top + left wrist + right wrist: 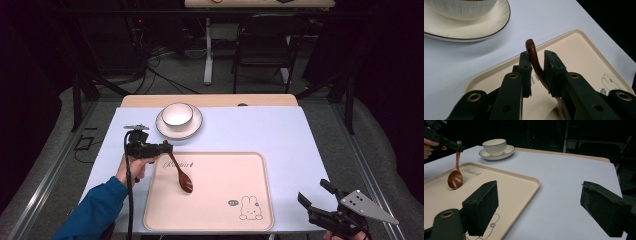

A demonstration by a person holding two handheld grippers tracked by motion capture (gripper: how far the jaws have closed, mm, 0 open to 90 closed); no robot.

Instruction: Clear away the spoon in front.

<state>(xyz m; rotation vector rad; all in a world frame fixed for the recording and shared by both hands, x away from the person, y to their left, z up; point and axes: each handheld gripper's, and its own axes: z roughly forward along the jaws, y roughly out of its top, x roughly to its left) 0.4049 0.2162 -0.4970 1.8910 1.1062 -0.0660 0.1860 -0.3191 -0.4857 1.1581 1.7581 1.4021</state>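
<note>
Left tool [537, 65] pinches a wooden spoon [183, 176] by its handle above the beige tray [220, 205]. Right tool [539, 207] hangs spread wide over the table [280, 130].

White bowl [177, 114] sits on saucer [179, 131], upright.

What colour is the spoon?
The spoon is glossy reddish-brown, like polished wood; the right gripper view shows it best.

Overhead and tong-mounted views, shared tray [250, 165]
</note>
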